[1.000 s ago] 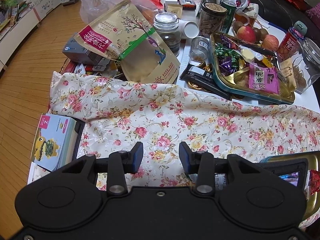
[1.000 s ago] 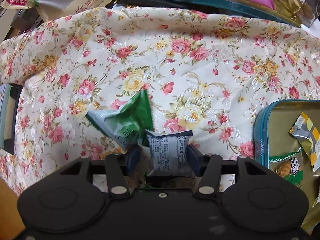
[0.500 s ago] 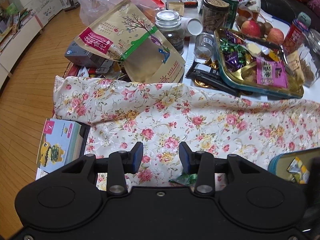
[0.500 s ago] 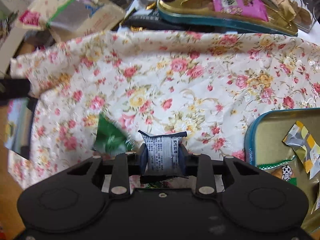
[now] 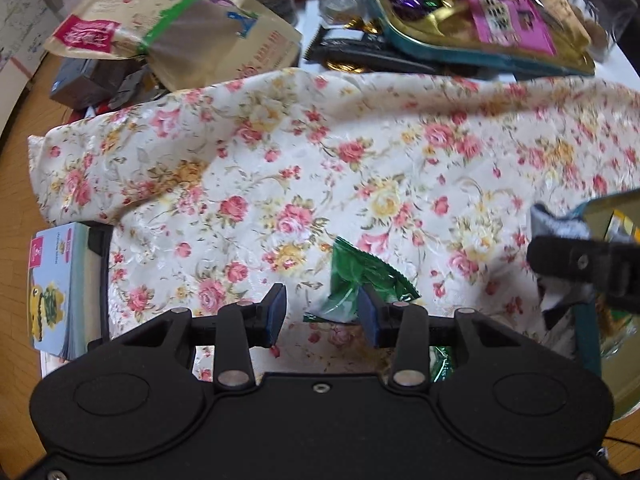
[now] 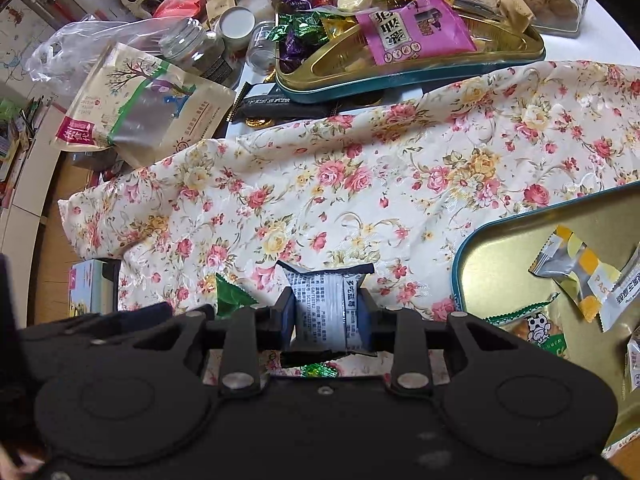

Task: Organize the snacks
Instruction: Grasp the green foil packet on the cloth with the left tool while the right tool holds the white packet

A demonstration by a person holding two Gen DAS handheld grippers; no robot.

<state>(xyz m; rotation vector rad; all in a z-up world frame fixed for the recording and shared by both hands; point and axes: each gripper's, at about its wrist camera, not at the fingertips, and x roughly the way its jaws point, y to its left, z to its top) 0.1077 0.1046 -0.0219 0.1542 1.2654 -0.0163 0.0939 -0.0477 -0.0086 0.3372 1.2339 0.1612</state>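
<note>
Snacks lie in two gold tins with teal rims. In the far tin [image 6: 400, 80] there are a pink packet [image 6: 412, 32], green and purple foil sweets [image 6: 300, 32] and some brown wrappers. In the near tin [image 6: 500, 248], at the right, I see a yellow and grey wrapped sweet [image 6: 576, 268] and a packet with a cow picture [image 6: 536, 328]; its right part is cut off by the frame edge. The right gripper [image 6: 326, 314] is clamped on a white snack packet with black ends [image 6: 324, 304], held over the floral cloth [image 6: 360, 184] just left of the near tin. The left gripper [image 5: 322, 314] has its pads apart and grasps nothing; a green packet [image 5: 360, 276] lies on the cloth, partly behind the right pad. The green packet's print is too small to read. The far part of the left view is blurred.
</note>
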